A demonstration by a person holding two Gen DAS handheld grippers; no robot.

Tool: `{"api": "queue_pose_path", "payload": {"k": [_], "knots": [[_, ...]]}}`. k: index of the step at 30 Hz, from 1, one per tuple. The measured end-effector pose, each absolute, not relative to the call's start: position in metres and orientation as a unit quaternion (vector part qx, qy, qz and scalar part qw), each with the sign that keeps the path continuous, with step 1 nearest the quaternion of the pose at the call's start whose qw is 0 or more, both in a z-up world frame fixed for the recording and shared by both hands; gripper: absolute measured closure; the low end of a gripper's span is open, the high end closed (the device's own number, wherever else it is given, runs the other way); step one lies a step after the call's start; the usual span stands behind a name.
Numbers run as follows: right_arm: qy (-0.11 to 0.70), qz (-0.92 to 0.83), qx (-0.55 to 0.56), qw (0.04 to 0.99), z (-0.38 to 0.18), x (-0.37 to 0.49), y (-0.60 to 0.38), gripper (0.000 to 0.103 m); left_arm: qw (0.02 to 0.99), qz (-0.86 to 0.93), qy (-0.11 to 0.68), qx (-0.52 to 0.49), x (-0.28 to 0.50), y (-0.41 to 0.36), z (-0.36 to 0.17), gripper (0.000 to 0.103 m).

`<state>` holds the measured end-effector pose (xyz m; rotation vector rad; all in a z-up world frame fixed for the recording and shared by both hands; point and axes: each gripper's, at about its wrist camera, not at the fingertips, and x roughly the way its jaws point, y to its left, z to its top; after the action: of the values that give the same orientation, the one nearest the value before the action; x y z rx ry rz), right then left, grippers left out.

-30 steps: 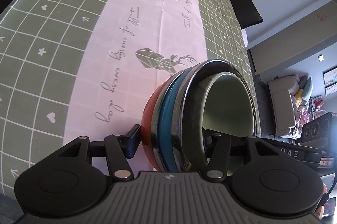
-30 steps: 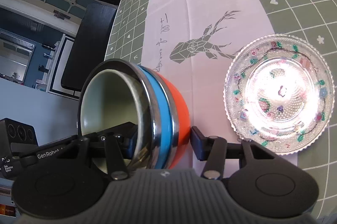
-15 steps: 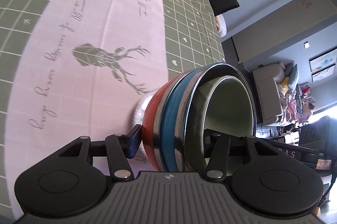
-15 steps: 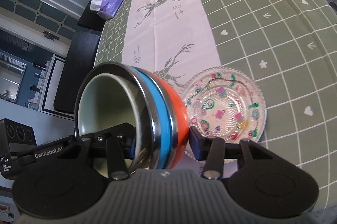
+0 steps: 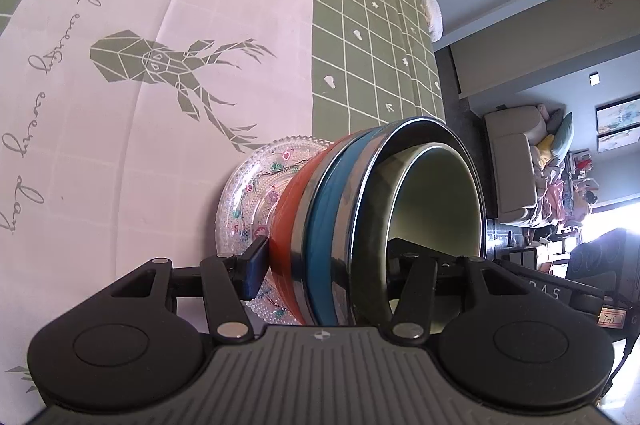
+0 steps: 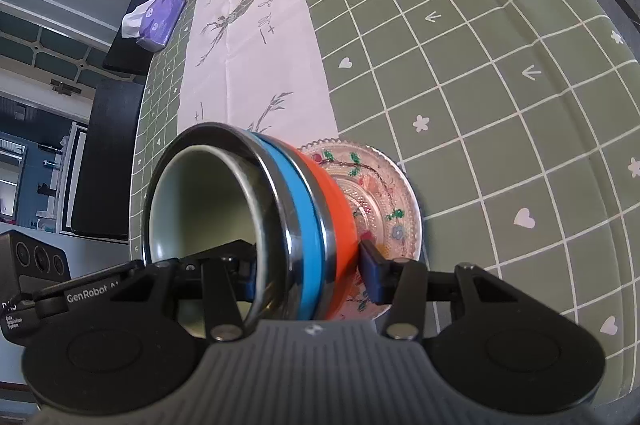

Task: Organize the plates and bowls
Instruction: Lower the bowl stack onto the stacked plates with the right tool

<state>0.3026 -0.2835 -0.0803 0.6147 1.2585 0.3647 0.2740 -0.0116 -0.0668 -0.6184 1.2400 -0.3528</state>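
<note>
**Nearly there: lowering nested bowls onto glass plate**

Now gripping, from opposite sides, one nested stack of bowls (image 5: 344, 221): orange outer bowl, blue middle bowl with steel rims, pale green ceramic bowl innermost. Left gripper (image 5: 326, 265) clamping across the stack wall, one finger pressing the orange outside, the other reaching inside the pale green bowl. Right gripper (image 6: 306, 269) mirroring that hold on the far side of the rim, likewise closed on the stack. Appearing tilted in both wrist views, mouth of the stack facing sideways relative to each camera.

Sitting directly beneath the orange base: clear beaded glass plate with painted flowers (image 5: 248, 197), lying flat on the green checked tablecloth (image 6: 480, 73) at the edge of the white deer-print runner (image 5: 160, 65). Not telling for certain whether the base is already touching the plate or hovering just above it.

Judging progress: bowls already gathered into one stack; setting them down centred on the plate and releasing both grips seemingly remaining. Guarding against slipping and knocking the glass.
</note>
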Motion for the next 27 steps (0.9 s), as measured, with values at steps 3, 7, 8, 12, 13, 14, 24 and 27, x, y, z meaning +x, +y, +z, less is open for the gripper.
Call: {"api": "queue_pose_path", "payload": {"k": [3, 7, 8, 12, 13, 14, 24, 27], "knots": [[0.580, 0.164, 0.281, 0.747, -0.084, 0.306, -0.283, 0.056, 0.750, -0.158, 0.573, -0.288, 0.275, -0.010, -0.071, 0.044], [0.588, 0.159, 0.279, 0.743, -0.090, 0.310, -0.281, 0.056, 0.742, -0.152, 0.582, -0.296, 0.278, -0.009, -0.078, 0.044], [0.590, 0.158, 0.279, 0.741, -0.092, 0.311, -0.281, 0.056, 0.740, -0.150, 0.584, -0.299, 0.279, -0.009, -0.080, 0.044], [0.592, 0.156, 0.282, 0.739, -0.098, 0.314, -0.281, 0.054, 0.737, -0.154, 0.582, -0.308, 0.280, -0.007, -0.084, 0.044], [0.592, 0.156, 0.283, 0.738, -0.098, 0.314, -0.281, 0.054, 0.737, -0.155, 0.582, -0.307, 0.280, -0.007, -0.084, 0.044], [0.593, 0.155, 0.283, 0.738, -0.097, 0.313, -0.281, 0.054, 0.737, -0.155, 0.583, -0.306, 0.280, -0.008, -0.083, 0.044], [0.588, 0.152, 0.295, 0.738, -0.096, 0.311, -0.285, 0.051, 0.736, -0.157, 0.581, -0.310, 0.281, -0.006, -0.084, 0.043], [0.576, 0.147, 0.291, 0.750, -0.090, 0.310, -0.287, 0.041, 0.750, -0.154, 0.570, -0.299, 0.278, -0.005, -0.078, 0.031]]}}
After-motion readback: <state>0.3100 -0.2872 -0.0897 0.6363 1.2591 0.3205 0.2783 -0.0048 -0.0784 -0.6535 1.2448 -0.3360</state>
